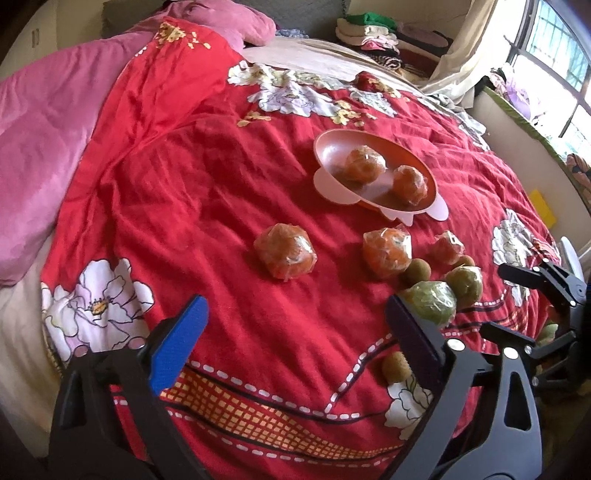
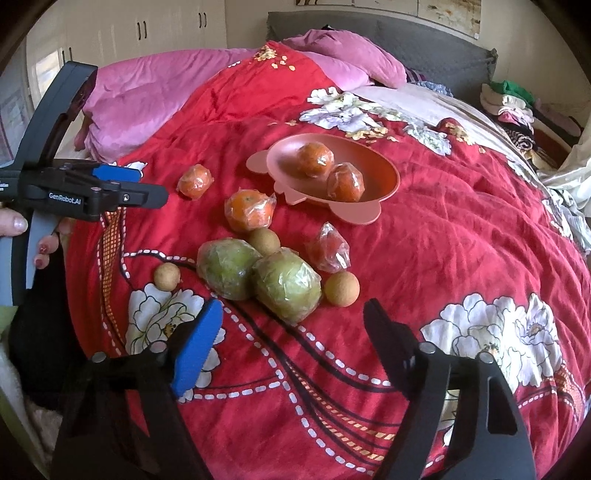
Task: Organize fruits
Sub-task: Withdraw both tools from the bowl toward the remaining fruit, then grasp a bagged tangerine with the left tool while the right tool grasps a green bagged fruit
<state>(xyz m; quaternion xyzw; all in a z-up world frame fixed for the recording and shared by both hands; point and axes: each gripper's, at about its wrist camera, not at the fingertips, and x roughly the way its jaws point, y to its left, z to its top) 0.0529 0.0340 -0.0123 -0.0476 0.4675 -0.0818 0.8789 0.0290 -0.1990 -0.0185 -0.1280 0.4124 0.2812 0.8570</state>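
Oranges (image 2: 328, 173): two wrapped, in pink bowl (image 2: 388, 184) on red quilt (image 2: 461, 240); green fruits (image 2: 258, 277) loose nearby. Left gripper (image 1: 295, 332) and right gripper (image 2: 291, 339): jaws apart, empty.

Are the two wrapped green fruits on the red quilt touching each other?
Touching. The right wrist view shows the left green fruit pressed against the right green fruit, with no red quilt visible between them.

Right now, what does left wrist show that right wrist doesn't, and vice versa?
Left wrist only: the window at right and the right gripper seen from the side.
Right wrist only: wardrobe doors, the left gripper from the side, and a hand on its handle.
Both: pink bowl holding two wrapped oranges, loose fruit on the red quilt, and the folded clothes pile.
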